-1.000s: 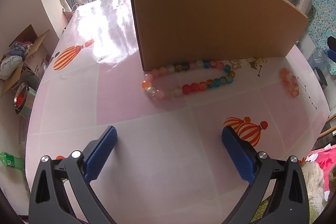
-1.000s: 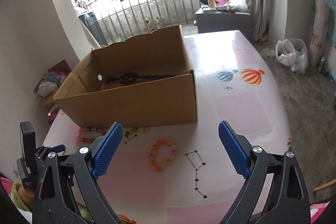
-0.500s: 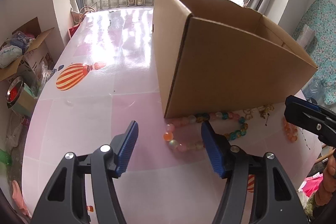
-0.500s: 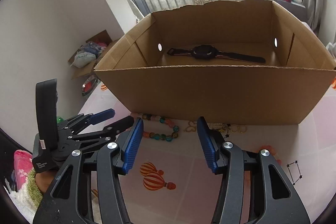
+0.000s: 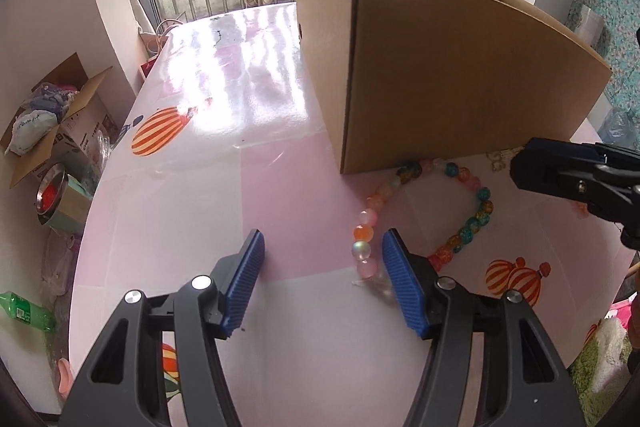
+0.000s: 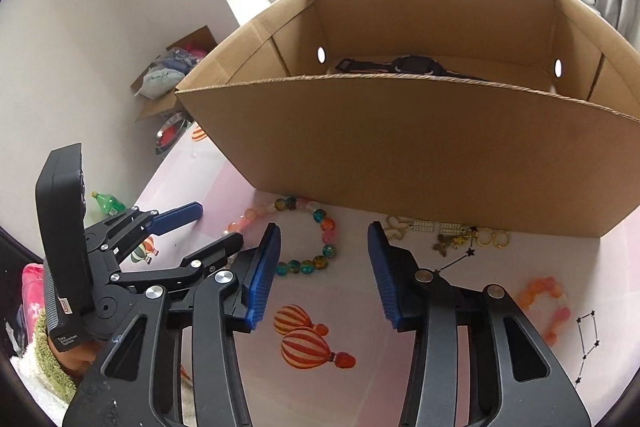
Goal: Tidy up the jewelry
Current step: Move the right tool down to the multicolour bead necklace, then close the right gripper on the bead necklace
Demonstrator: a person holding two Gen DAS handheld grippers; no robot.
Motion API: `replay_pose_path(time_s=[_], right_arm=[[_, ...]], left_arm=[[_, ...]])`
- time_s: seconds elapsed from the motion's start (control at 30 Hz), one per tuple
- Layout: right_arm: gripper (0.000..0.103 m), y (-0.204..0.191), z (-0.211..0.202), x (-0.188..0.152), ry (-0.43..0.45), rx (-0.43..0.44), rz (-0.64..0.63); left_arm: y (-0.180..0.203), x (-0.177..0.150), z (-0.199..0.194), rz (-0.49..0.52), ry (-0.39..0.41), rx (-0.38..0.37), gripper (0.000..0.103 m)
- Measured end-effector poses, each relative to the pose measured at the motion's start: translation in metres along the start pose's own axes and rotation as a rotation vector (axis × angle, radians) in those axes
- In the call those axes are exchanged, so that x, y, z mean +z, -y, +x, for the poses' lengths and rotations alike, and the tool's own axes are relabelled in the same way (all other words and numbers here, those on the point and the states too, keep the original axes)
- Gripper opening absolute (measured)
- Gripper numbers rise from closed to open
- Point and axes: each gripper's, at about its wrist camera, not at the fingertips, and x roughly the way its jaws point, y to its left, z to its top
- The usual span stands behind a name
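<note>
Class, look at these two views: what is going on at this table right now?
A person is sorting jewelry with a hand-held gripper in each hand. A watch already lies inside the cardboard box. The left gripper hangs open beside the multicolored bead necklace, holding nothing. The right gripper is closing with nothing between its pads yet, the same necklace on the table ahead of it. Gold charms and an orange bead bracelet wait on the pink table.

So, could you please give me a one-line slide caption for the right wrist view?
Right gripper, jaws closing on nothing, above a multicoloured bead necklace in front of a cardboard box holding a watch.
</note>
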Motion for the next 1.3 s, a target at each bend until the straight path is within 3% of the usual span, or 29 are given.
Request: replay_pose_path(time_s=[0.27,0.37,0.5,0.8,1.0,1.07,1.3], right_arm=[[0.022,-0.009,0.036,0.004,-0.093,-0.02,-0.043],[0.021,-0.017,0.041,0.005,-0.091,-0.056,-0.101],[0.008,-0.028,0.044,0.003,-0.098,-0.105,-0.167],[0.008,-0.027,0.036,-0.008,-0.109,-0.095,-0.155],[0.008,-0.021,0.034,-0.009,-0.107,-0.077,-0.124],[0.008,-0.016,0.031,-0.013,-0.103,-0.072,-0.12],[0.008,0.003,0.015,-0.019,-0.085,-0.05,-0.099]], left_arm=[[-0.003,-0.008,-0.01,-0.004,0.021,-0.003,0.06],[-0.003,-0.011,-0.012,-0.006,0.03,-0.009,0.06],[-0.002,-0.011,-0.013,-0.004,0.042,-0.016,0.059],[-0.01,-0.006,-0.015,-0.041,0.05,-0.107,0.045],[0.006,-0.001,-0.01,0.042,0.046,-0.085,0.038],[0.013,0.0,-0.009,0.084,0.046,-0.049,0.032],[0.019,0.004,-0.006,0.086,0.049,-0.065,0.012]])
